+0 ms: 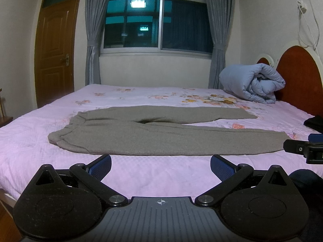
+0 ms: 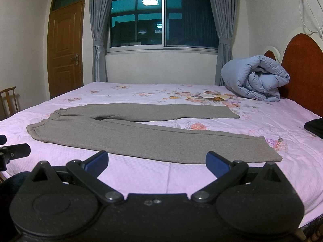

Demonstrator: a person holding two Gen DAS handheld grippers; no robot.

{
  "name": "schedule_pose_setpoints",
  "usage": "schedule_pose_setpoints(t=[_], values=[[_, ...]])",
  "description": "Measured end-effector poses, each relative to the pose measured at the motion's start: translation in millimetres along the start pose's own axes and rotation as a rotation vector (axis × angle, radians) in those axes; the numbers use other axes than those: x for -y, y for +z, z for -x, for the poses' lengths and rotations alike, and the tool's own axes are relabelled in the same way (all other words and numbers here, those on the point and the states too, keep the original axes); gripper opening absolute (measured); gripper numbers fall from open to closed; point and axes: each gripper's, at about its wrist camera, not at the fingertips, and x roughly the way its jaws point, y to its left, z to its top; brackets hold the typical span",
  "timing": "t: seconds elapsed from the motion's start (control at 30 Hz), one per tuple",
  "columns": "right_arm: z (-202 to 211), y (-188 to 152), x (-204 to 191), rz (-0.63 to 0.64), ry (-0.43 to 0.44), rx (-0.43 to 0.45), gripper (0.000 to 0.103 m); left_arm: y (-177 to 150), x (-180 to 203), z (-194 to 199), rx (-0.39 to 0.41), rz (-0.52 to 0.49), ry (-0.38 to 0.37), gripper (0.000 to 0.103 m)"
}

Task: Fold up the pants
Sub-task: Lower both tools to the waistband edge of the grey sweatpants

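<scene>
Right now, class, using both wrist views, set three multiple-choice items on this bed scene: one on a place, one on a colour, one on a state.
1. Where does the rolled quilt lie?
A. at the headboard end of the bed
B. on the floor by the door
C. on top of the pants

2. What colour are the pants?
A. black
B. grey-brown
C. red

3. How do the left tongs and right tongs stand?
A. both shut on the pants
B. one open, one shut
C. both open, holding nothing

Answers:
1 A: the quilt sits against the headboard, apart from the pants.
2 B: the cloth is a dull grey-brown on the pink sheet.
3 C: each pair's blue pads are spread wide over bare sheet, short of the pants.
</scene>
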Motion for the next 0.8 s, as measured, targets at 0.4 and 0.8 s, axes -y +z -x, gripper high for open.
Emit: schedule_pose_setpoints(t=[0.4, 0.8], values=[[-1, 10, 5, -0.025, 0.025, 0.022, 0.097, 4, -35, -12, -0.054, 0.145, -0.013, 0.103], [-85, 62, 14, 0.018, 0.030, 0.023, 0.097, 64, -115, -118, -0.089, 0.107, 0.064, 0.103]])
